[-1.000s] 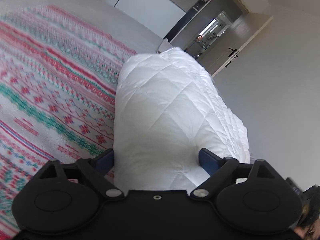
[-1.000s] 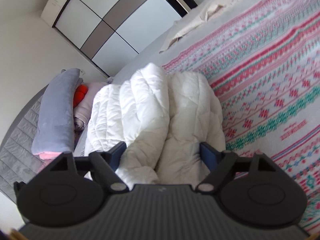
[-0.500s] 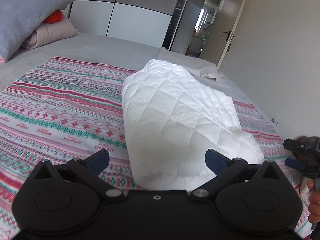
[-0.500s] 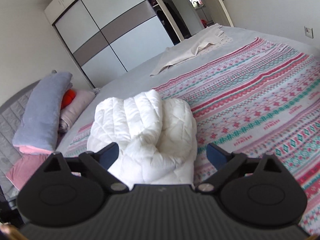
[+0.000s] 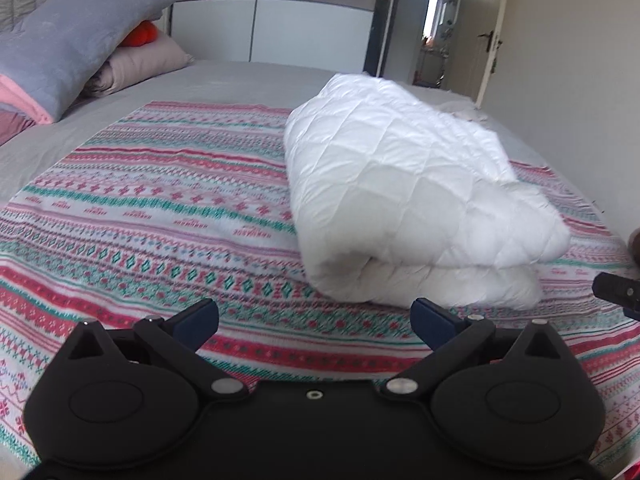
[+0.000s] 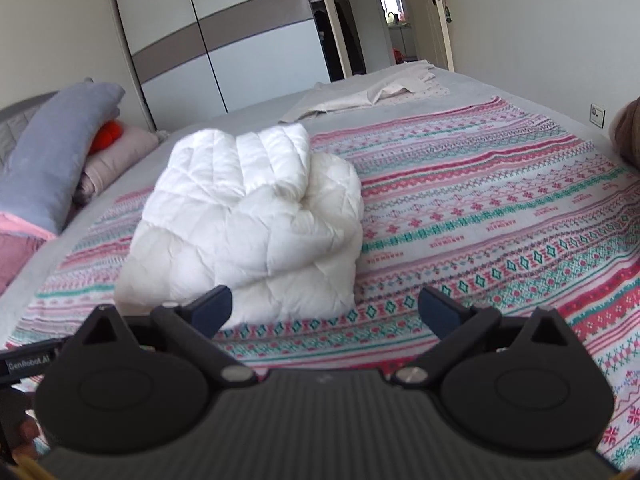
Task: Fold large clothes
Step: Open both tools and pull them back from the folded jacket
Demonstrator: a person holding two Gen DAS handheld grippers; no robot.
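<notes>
Left wrist view: at far left a grey pillow [image 5: 76, 52] is seen stacked on a pink pillow [image 5: 148, 62], with an orange item [image 5: 140, 34] tucked between them. A striped, patterned blanket [image 5: 160, 216] is spread over the bed [image 5: 248, 80]. The white quilted garment [image 5: 404, 208] is found folded into a thick bundle, lying on the blanket right of centre. The left tongs [image 5: 314, 320] are held spread, nothing between the blue tips, just short of the bundle and not touching it. At the right edge a black part of the right tongs [image 5: 618, 290] is glimpsed. An open doorway [image 5: 440, 40] is noted behind.

Right wrist view: the grey pillow [image 6: 56, 152] is again at left, the orange item [image 6: 106, 136] beside it. The bundle [image 6: 256, 224] is seen end-on, left of centre, its layers stacked. The right tongs [image 6: 324, 306] are held spread and empty, the left tip overlapping the bundle's near edge in the view; contact cannot be told. A pale cloth [image 6: 368, 94] lies on the far part of the bed [image 6: 460, 80]. A wardrobe [image 6: 224, 40] is noted behind.
</notes>
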